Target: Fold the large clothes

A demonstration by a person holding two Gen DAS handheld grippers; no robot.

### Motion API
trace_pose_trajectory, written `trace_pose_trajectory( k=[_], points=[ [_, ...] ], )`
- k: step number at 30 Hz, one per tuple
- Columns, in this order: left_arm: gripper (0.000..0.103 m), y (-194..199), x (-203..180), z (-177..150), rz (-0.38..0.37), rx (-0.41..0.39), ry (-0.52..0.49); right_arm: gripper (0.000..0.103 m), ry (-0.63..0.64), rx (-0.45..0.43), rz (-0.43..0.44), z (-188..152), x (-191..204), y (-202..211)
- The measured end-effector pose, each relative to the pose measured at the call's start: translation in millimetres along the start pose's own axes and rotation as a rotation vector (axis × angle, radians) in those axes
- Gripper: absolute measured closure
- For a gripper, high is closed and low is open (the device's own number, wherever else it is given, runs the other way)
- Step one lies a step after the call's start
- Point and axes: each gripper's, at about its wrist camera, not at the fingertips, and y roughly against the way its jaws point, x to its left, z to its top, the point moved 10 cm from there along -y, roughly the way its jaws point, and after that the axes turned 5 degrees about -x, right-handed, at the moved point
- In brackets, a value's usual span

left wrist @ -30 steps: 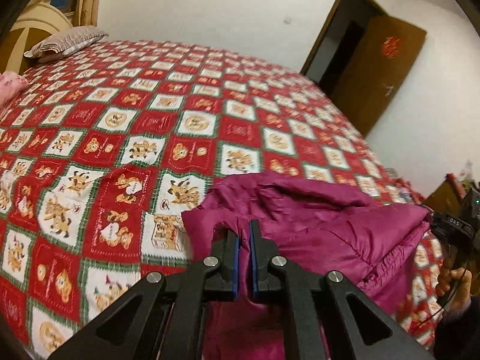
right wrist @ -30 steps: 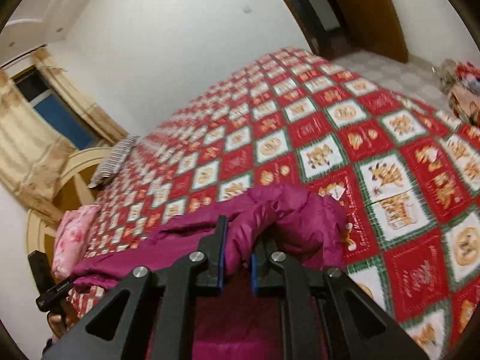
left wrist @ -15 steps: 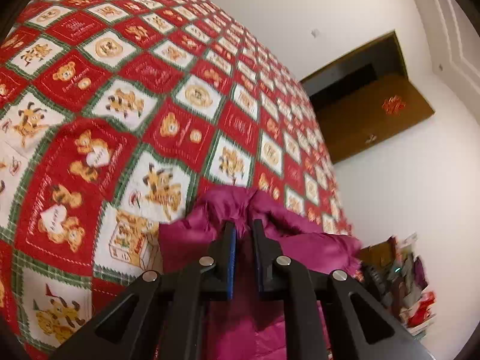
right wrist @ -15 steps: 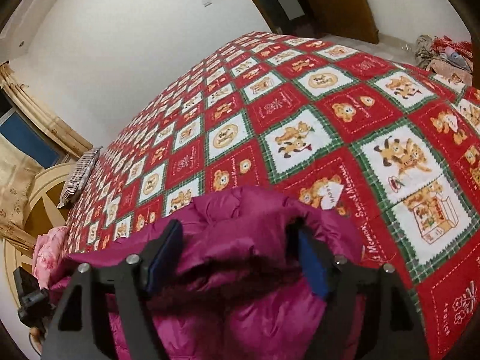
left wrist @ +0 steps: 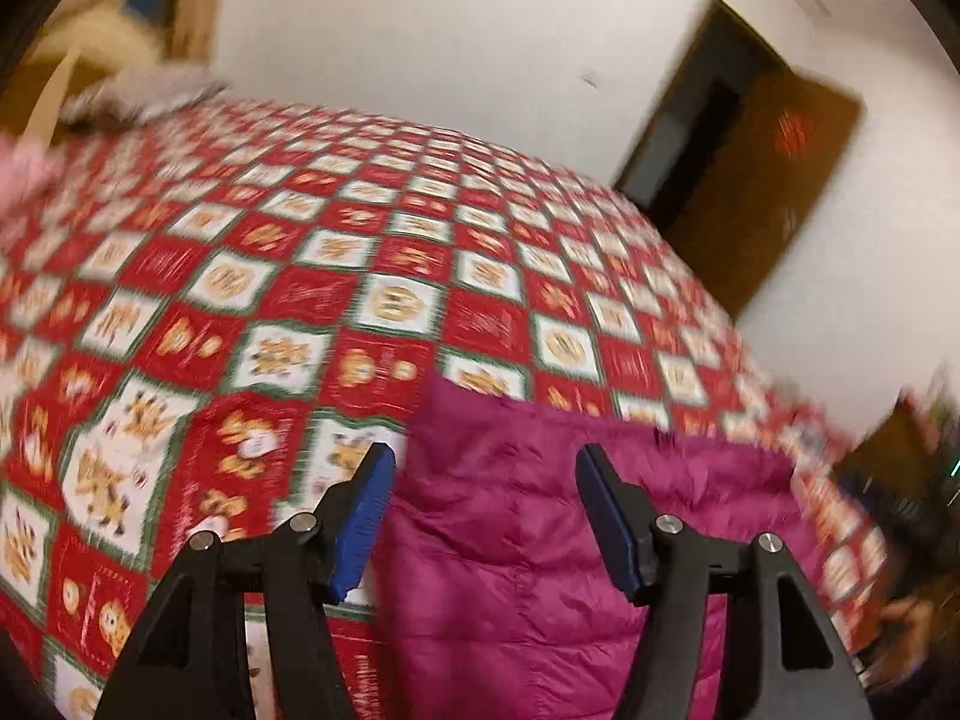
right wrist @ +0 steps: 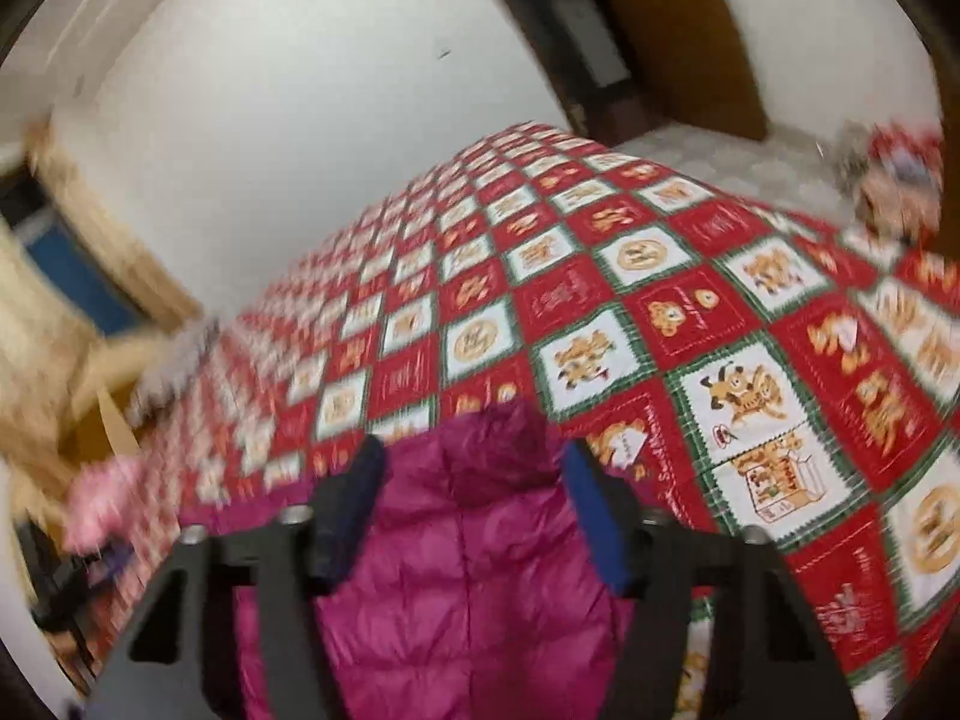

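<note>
A magenta puffer jacket (left wrist: 540, 540) lies on the near edge of the bed, on a red, white and green cartoon quilt (left wrist: 312, 300). My left gripper (left wrist: 483, 468) is open and empty, its blue pads spread over the jacket's far left corner. The jacket also shows in the right wrist view (right wrist: 474, 552). My right gripper (right wrist: 471, 462) is open and empty, its jaws either side of the jacket's far right end. Both views are motion-blurred.
The quilt (right wrist: 600, 276) covers the whole bed. A striped pillow (left wrist: 144, 96) and a pink item (left wrist: 24, 168) lie at the headboard end. A brown door (left wrist: 768, 192) stands open past the bed. A clutter pile (right wrist: 894, 174) sits on the floor.
Both grippers have let go of the jacket: the right opened half a second ago, the left just now. The jacket's raised fold has dropped flat on the quilt. Both cameras are swinging.
</note>
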Motion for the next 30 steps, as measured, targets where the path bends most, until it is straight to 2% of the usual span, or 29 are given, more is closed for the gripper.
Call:
trace_pose_trajectory(
  k=[5,8,10,13,15,17,23,29,30],
  points=[
    [0.04,-38,-52,-11,0.082,0.006,-0.148,0.042,0.219,0.028,-0.053,-19,57,-16],
    [0.04,-66,-73,-18,0.119,0.027,-0.218,0.043,0.21,0.078,-0.038,-34,58,-49],
    [0.04,-77,-78,-22,0.133,0.026,-0.242,0.049,0.209,0.097,-0.053,-43,57,-70],
    [0.04,-94,-75,-33,0.209,0.014,-0.298,0.054,0.274,0.113,-0.089,-61,56,-93],
    [0.04,-110,-64,-45,0.25,0.042,-0.299,0.054,0.311,0.126,-0.116,-75,48,-107],
    [0.039,-121,-59,-56,0.25,0.06,-0.276,0.054,0.314,0.122,-0.114,-83,42,-110],
    [0.037,-132,-52,-64,0.239,0.023,-0.226,0.054,0.317,0.101,-0.113,-84,41,-115],
    [0.036,-143,-51,-69,0.248,0.057,-0.231,0.054,0.324,0.114,-0.126,-84,40,-118],
    [0.036,-143,-50,-70,0.248,0.058,-0.23,0.057,0.318,0.117,-0.126,-81,39,-116]
  ],
)
